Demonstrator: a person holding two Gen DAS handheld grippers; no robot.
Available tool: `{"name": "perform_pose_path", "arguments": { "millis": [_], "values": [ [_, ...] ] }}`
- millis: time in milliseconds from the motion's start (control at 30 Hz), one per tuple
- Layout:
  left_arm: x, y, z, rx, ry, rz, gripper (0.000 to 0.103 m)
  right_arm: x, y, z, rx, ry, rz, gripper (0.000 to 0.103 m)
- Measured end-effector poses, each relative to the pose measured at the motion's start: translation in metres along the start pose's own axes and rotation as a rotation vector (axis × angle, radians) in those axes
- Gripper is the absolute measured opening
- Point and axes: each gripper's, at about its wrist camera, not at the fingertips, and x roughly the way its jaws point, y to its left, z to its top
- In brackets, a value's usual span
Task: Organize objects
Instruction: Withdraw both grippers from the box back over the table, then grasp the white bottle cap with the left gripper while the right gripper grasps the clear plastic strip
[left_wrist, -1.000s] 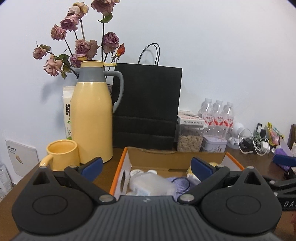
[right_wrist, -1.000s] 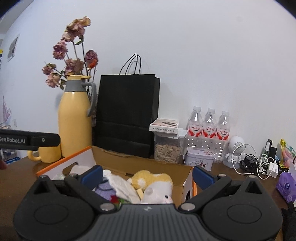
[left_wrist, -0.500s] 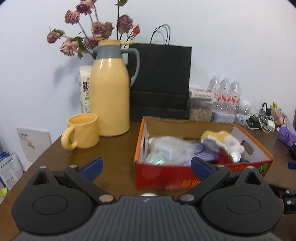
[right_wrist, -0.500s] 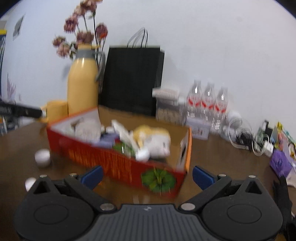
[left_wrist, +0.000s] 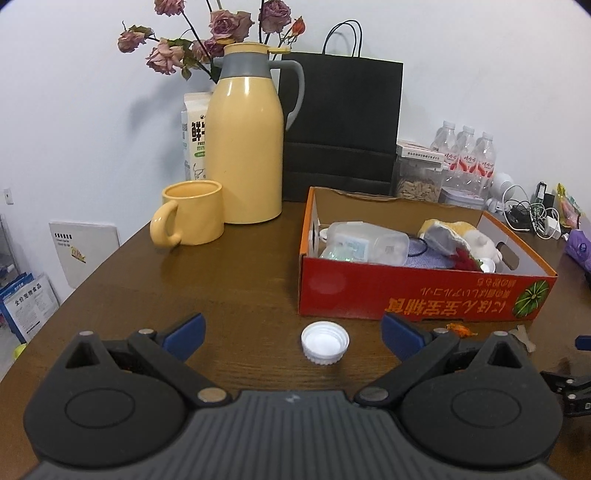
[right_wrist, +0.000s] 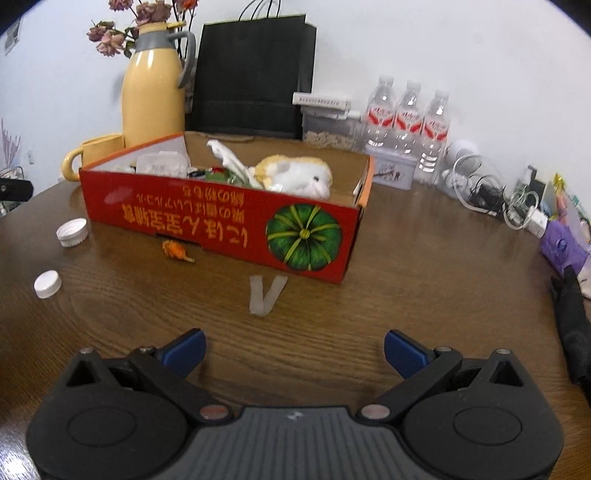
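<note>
A wide white bottle cap (left_wrist: 324, 342) is lying open side up on the brown tabletop (left_wrist: 236, 280), just in front of the red cardboard box (left_wrist: 417, 295) and almost centred between the fingers of the left gripper (left_wrist: 291, 334). Those fingers are standing wide apart and holding nothing, with the cap sitting straight ahead of them, slightly right of the midline. Being round, the cap is offering no long axis to line up with, so any approach angle should be serving equally well.

In the right wrist view the same cap (right_wrist: 72, 232) is showing far off to the left, close to the box's corner, with a smaller white cap (right_wrist: 47, 283) lying nearer on the bare wood. The right gripper (right_wrist: 294, 349), its fingers also spread and empty, is facing a folded strip of pale tape (right_wrist: 265, 295), with a small orange scrap (right_wrist: 176, 251) further left, so the left gripper is clearly the nearer one for the wide cap.

The box is already carrying a clear plastic container (left_wrist: 364, 243) and a plush toy (right_wrist: 295, 175). Behind it, a yellow thermos (left_wrist: 245, 147), a yellow mug (left_wrist: 192, 212) and a black paper bag (left_wrist: 341, 129) are standing near the wall.
</note>
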Motion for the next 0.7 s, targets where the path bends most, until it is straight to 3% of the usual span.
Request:
{"name": "perform_pose_path", "arguments": {
  "millis": [100,233,400,467,533,700],
  "values": [
    [0.0,0.001,-0.002,-0.006,0.006,0.003,0.103,0.007,0.0,0.004,0.021,0.012,0.02,0.102],
    [0.002,0.0,-0.003,-0.011,0.017,0.003,0.103,0.02,0.0,0.013,0.054,0.015,0.043,0.081],
    [0.006,-0.001,-0.004,-0.022,0.028,0.001,0.103,0.029,0.004,0.023,0.085,-0.005,0.052,0.045],
    [0.008,-0.002,-0.005,-0.022,0.029,-0.003,0.103,0.029,0.006,0.024,0.089,-0.011,0.05,0.021],
    [0.01,-0.004,-0.006,-0.022,0.032,-0.006,0.103,0.027,0.006,0.024,0.092,-0.014,0.045,0.007],
    [0.014,-0.007,-0.008,-0.023,0.043,-0.007,0.103,0.025,0.005,0.023,0.094,-0.024,0.041,0.005]
  ]
}}
